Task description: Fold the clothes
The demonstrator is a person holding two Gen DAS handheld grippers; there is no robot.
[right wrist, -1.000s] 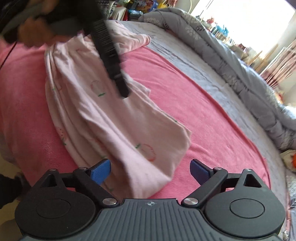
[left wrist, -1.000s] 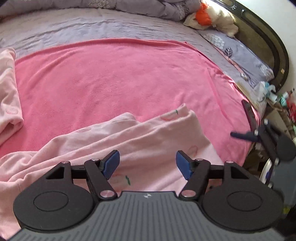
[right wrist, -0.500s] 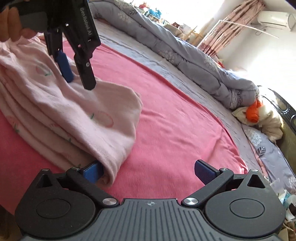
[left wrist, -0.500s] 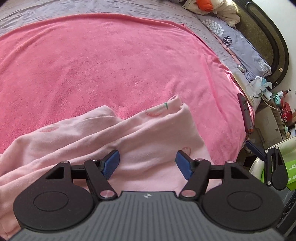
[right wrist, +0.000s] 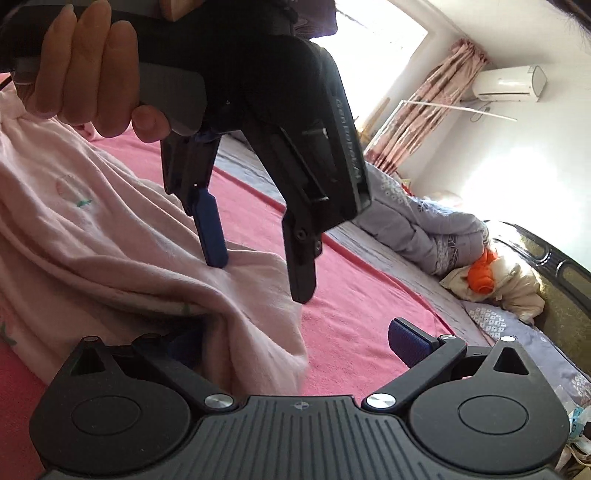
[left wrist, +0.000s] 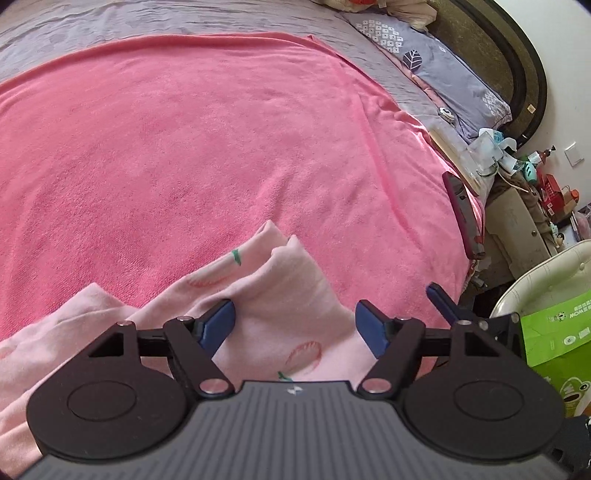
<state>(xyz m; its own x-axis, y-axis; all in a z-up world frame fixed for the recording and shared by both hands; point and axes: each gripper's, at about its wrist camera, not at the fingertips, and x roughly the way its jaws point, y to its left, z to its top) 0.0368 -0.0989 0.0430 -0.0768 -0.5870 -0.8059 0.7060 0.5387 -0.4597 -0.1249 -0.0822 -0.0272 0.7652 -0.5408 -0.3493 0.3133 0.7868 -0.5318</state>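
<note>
A pale pink garment (left wrist: 295, 295) with small red and green prints lies bunched on the pink blanket (left wrist: 184, 147). My left gripper (left wrist: 295, 323) is open just above the garment's folded corner, and its left pad (left wrist: 219, 321) touches the cloth. In the right wrist view a hand (right wrist: 81, 66) holds that left gripper (right wrist: 258, 254), whose blue pad (right wrist: 210, 229) rests on the garment (right wrist: 110, 240). My right gripper (right wrist: 291, 343) is open low at the garment's edge. Its left finger is tucked under the cloth and its right finger (right wrist: 406, 345) is over bare blanket.
A grey sheet (left wrist: 147, 22) and a rumpled grey duvet (right wrist: 424, 229) lie beyond the blanket, with patterned pillows (left wrist: 443, 74) by the dark headboard. A dark phone (left wrist: 461, 206) sits at the bed's right edge. A green box (left wrist: 554, 332) and cluttered furniture stand beside the bed.
The left gripper has come down and forward onto the garment's corner. The right gripper has swung in low at the garment's edge, and its left finger has slipped under the cloth.
</note>
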